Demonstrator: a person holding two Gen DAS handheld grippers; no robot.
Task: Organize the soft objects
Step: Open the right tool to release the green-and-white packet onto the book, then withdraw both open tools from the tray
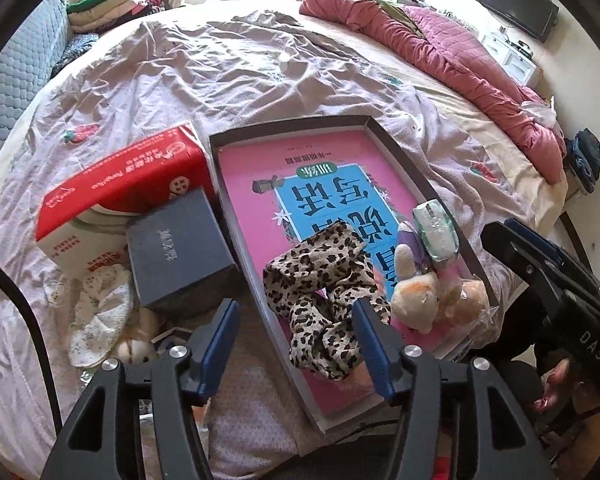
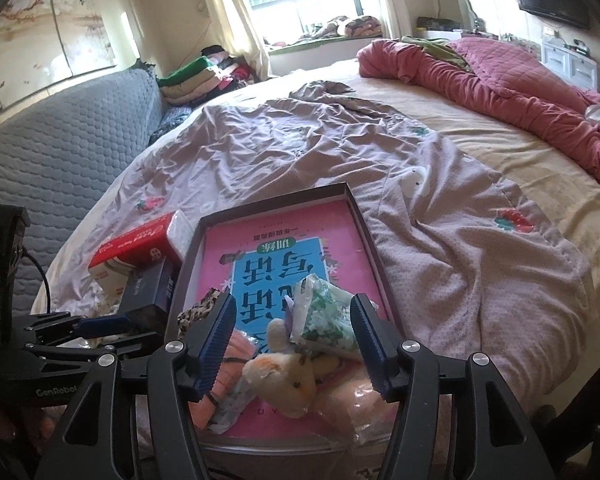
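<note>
A shallow grey tray (image 1: pixel 400 160) with a pink and blue book in it lies on the bed. In it lie a leopard-print cloth (image 1: pixel 324 304), a cream plush toy (image 1: pixel 414 300) and a green-white tissue pack (image 1: pixel 436 232). My left gripper (image 1: pixel 296 340) is open, its jaws over the tray's left wall and the leopard cloth, holding nothing. My right gripper (image 2: pixel 294 344) is open above the plush toy (image 2: pixel 284 380) and tissue pack (image 2: pixel 324 316); an orange cloth (image 2: pixel 220 384) and a peach bagged item (image 2: pixel 360 404) lie by it.
A red tissue box (image 1: pixel 120 188) and a dark box (image 1: pixel 180 248) sit left of the tray. A dotted white cloth (image 1: pixel 100 316) and small plush (image 1: pixel 136 348) lie beside them. A pink quilt (image 1: pixel 440 52) is bunched at the far right. A grey sofa (image 2: pixel 60 144) stands left.
</note>
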